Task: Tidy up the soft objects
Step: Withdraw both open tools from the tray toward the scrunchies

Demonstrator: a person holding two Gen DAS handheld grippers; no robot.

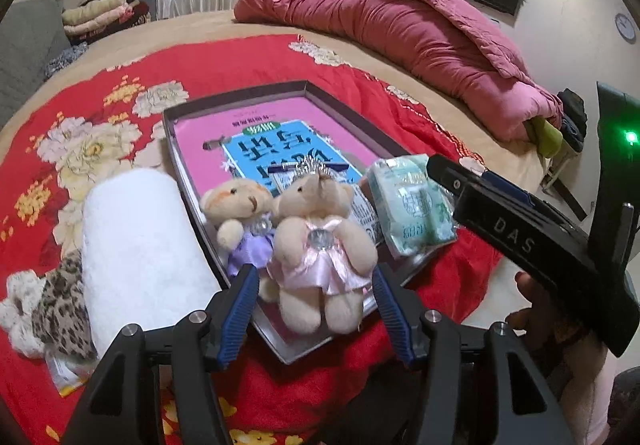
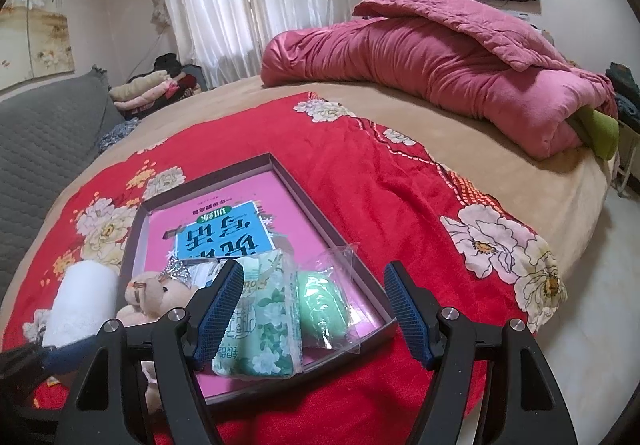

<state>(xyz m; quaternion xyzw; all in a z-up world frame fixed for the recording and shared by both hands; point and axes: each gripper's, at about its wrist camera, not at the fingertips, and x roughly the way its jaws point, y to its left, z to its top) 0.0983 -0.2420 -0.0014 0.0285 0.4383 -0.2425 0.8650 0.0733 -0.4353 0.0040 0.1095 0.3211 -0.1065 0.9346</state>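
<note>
Left claw spread, blue pads either side of the pink-dress bear; pads look clear of its plush, though contact is hard to rule out at this angle. Left figure barely creeping, not calling it motion.

Pink-dress bear stands in the low centre of the left view, at the near corner of the shallow box, small tiara at its head. Purple-dress bear just left of it, touching its side, also in the box.

Box sits on the red floral quilt on the bed. Blue-cover book lies flat inside, over a pink base.

Rolled white towel on the quilt, left of the box, just beside its wall. Leopard-print fabric at lower left, against the towel.

Right claw also spread wide, nothing pinched. In its view, low centre, the green floral tissue pack and the green item in clear wrap lie in the box between and beyond my pads, side by side.

Pink duvet bundled upper right, well apart.
</note>
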